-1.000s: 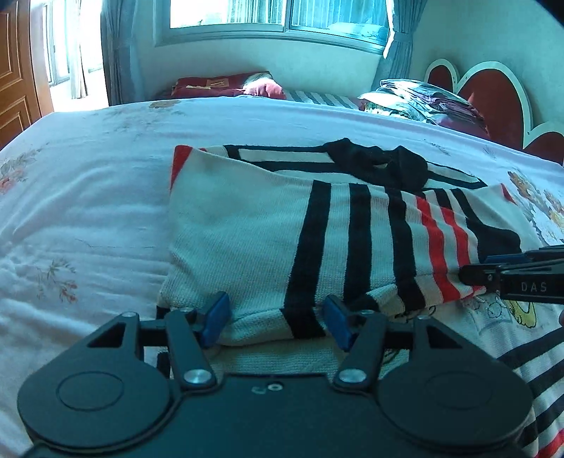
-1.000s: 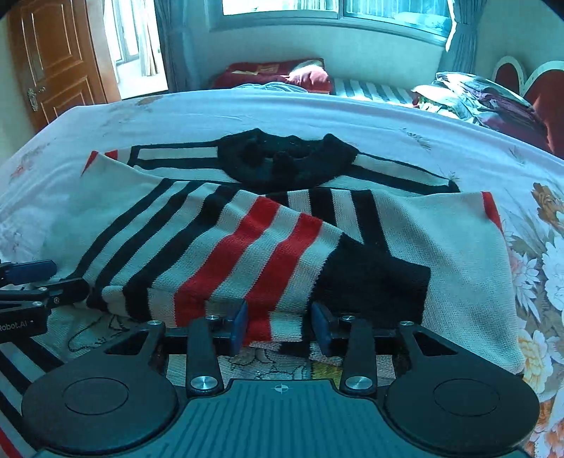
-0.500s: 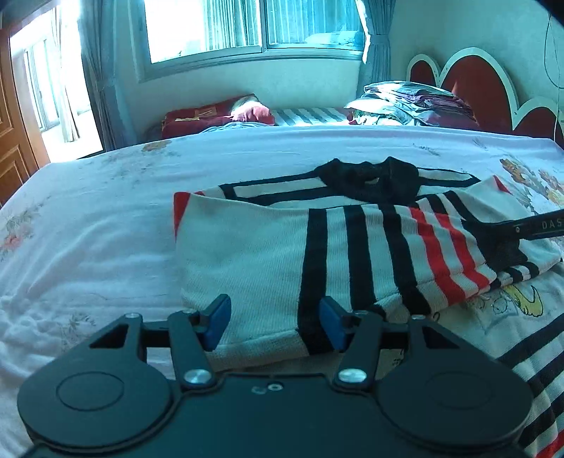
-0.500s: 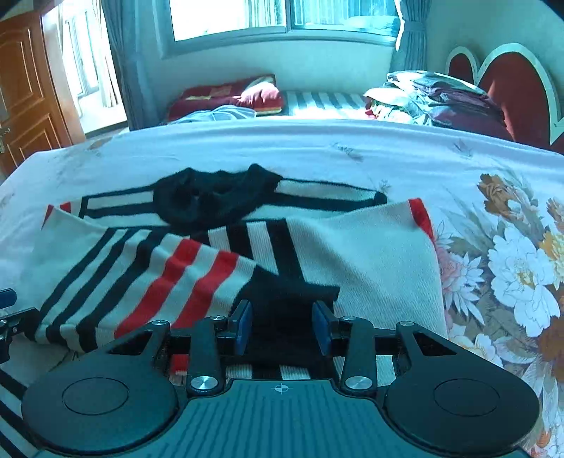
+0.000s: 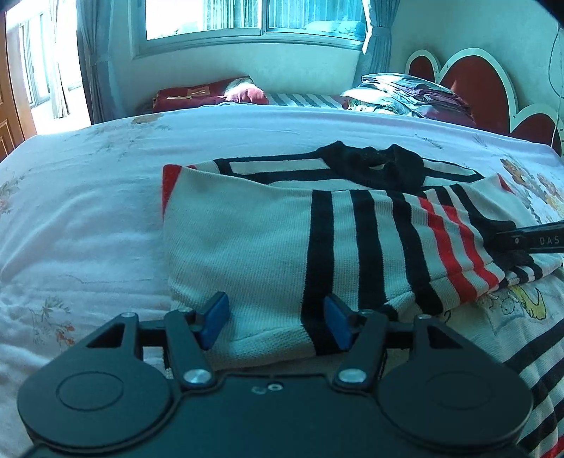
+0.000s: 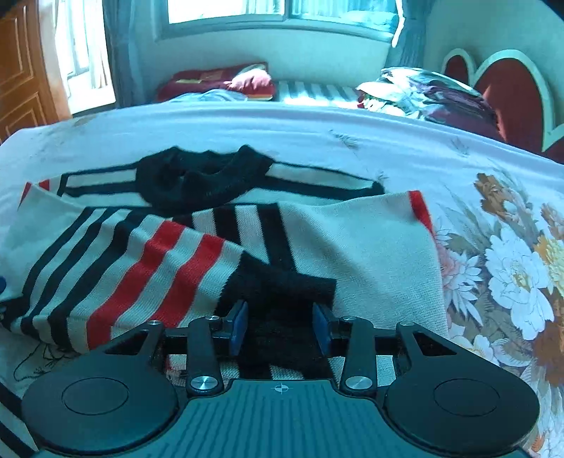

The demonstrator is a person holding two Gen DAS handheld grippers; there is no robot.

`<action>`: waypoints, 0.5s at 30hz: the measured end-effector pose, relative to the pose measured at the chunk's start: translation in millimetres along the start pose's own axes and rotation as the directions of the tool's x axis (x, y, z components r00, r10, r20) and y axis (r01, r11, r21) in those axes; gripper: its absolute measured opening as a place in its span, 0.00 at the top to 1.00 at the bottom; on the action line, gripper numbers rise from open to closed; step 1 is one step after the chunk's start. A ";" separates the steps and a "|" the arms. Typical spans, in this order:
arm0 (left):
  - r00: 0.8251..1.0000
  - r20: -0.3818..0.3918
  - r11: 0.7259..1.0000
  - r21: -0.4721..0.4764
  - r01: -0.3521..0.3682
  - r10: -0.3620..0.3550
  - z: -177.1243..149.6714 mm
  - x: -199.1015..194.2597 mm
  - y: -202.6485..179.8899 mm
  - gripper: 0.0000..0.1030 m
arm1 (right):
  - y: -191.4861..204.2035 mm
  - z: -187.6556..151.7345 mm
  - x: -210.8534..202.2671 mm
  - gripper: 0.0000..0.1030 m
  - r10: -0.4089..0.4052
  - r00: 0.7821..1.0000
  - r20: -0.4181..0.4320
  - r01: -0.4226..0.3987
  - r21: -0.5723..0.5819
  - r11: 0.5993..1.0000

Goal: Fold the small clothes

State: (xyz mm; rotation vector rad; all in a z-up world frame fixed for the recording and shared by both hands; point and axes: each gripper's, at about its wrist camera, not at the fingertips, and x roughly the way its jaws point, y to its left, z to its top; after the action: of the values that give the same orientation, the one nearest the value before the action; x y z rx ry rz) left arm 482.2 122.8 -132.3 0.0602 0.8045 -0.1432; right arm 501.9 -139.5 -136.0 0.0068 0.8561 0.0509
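From the left wrist view, the left tongs (image 5: pixel 276 322) sit low over the bed (image 5: pixel 88 218), level and pointing toward the window (image 5: pixel 246 17). Their blue pads (image 5: pixel 215 319) stand well apart, with the near white edge of the striped sweater (image 5: pixel 268 246) lying in the gap between them; they are not pressed on it. The sweater lies on the bed's pale floral sheet, partly folded: a sleeve with black and red stripes is laid across the body, and the black collar (image 5: pixel 373 165) sits at the far side. At the right edge, the tip of the right tongs (image 5: pixel 521 241) reaches in over the sleeve's black cuff. A second striped cloth with a cartoon print (image 5: pixel 521 317) lies under the sweater's near right corner.

From the right wrist view, the right tongs (image 6: pixel 280 326) are likewise low and level, aimed toward the headboard (image 6: pixel 507 84) end of the room. Their blue pads (image 6: pixel 239 324) stand apart with the black cuff (image 6: pixel 282 292) of the folded sleeve between them; whether either pad touches the knit I cannot tell. The sweater (image 6: pixel 370 243) spreads ahead on the bed, its collar at the far side. Beyond it, a stack of folded bedding (image 6: pixel 423 91) rests by the headboard and a red pillow (image 6: pixel 218 81) lies under the window.
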 end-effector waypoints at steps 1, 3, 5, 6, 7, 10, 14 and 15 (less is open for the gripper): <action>1.000 -0.003 1.000 -0.001 0.000 0.000 0.6 0.0 -0.1 0.42 | -2.1 -0.6 -1.2 0.42 -0.031 0.999 0.015 0.031 0.026 0.999; 1.000 -0.006 1.000 -0.001 -0.003 0.003 1.5 0.1 -0.5 0.42 | -9.5 -3.4 6.7 0.42 0.056 0.998 -0.040 -0.052 0.097 0.994; 1.000 -0.009 1.000 0.002 -0.007 0.007 2.3 0.3 -1.4 0.42 | -9.3 -5.6 8.9 0.42 0.072 0.997 -0.041 -0.067 0.112 0.991; 1.000 -0.010 1.000 0.002 -0.007 0.007 2.8 0.2 -1.5 0.42 | -7.4 -4.8 7.7 0.50 0.075 0.996 -0.042 -0.070 0.101 0.992; 1.000 -0.010 1.000 0.002 -0.006 0.006 2.9 0.1 -1.4 0.42 | -6.8 -4.3 6.1 0.67 0.102 0.994 -0.039 -0.098 0.102 0.990; 1.000 -0.015 1.000 0.005 0.001 -0.001 3.8 0.8 -0.3 0.42 | -0.9 -4.5 2.3 0.88 0.159 0.987 -0.039 -0.155 0.080 0.985; 1.000 -0.018 1.000 0.004 0.025 -0.025 5.7 -1.0 4.8 0.43 | -6.2 -6.3 -12.8 0.88 0.170 0.985 -0.019 -0.167 0.104 0.981; 1.000 -0.015 1.000 0.011 0.024 -0.024 4.7 -2.2 5.7 0.43 | -8.8 -7.7 -16.7 0.88 0.175 0.984 -0.020 -0.172 0.108 0.979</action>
State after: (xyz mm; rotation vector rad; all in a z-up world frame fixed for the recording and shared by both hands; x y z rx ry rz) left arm 484.9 128.2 -127.5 0.0626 0.8200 -0.1699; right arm 485.5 -149.2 -128.7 0.1809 0.8855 0.1694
